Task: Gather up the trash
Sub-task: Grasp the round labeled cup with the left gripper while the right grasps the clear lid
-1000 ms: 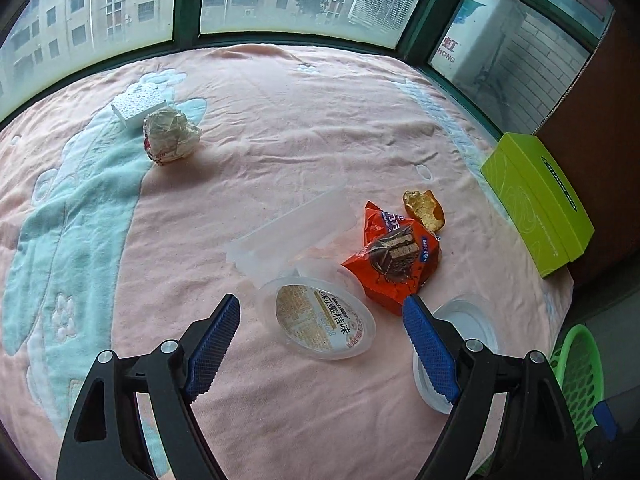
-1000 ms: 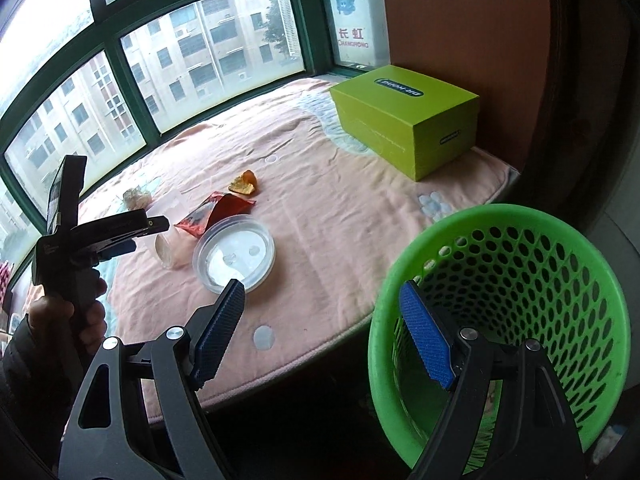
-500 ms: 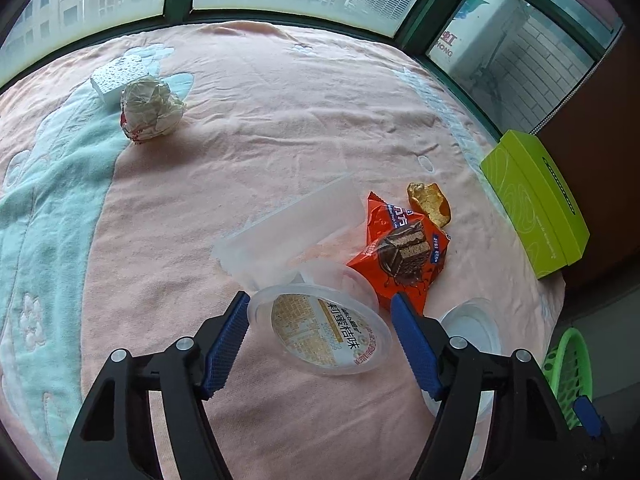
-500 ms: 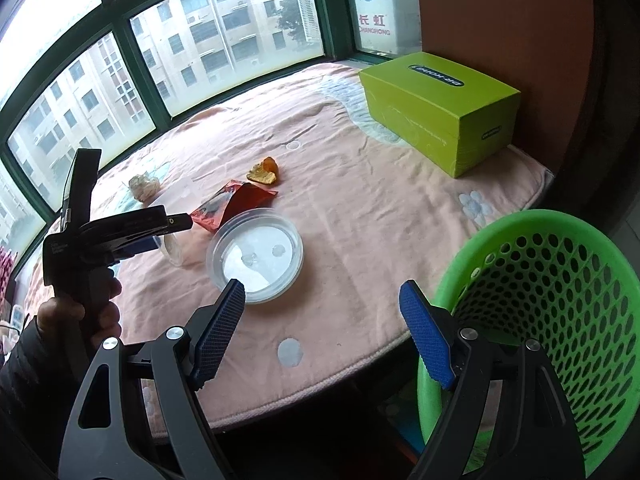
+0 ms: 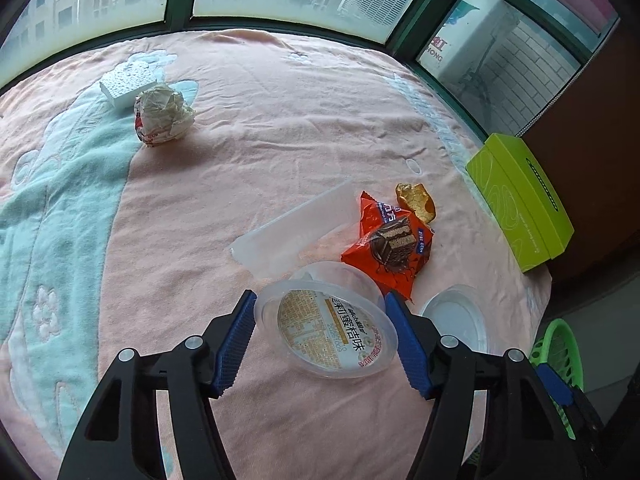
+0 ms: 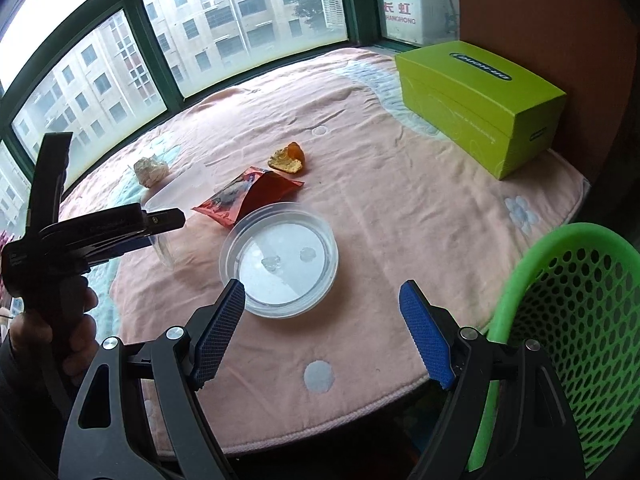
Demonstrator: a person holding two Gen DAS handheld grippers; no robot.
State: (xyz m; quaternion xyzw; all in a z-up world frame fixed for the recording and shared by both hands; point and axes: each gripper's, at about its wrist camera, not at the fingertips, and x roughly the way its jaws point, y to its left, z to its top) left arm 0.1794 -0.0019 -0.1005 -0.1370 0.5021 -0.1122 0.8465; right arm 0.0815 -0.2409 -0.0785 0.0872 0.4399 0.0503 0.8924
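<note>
My left gripper has its blue pads on both sides of a clear plastic tub with a printed label, lying on its side on the pink blanket; the pads touch or nearly touch its rim. Beside it lie a clear flat lid strip, an orange snack wrapper, an orange peel and a round clear lid. A crumpled paper ball lies far left. My right gripper is open and empty, just short of the round lid. The green mesh basket stands at right.
A lime green box sits at the blanket's far right, also in the left wrist view. A white foam block lies behind the paper ball. Windows ring the far side. The blanket edge drops off near the basket.
My left gripper moved forward and narrowed around the clear tub. My right gripper swung left from over the basket toward the round lid, still open.
</note>
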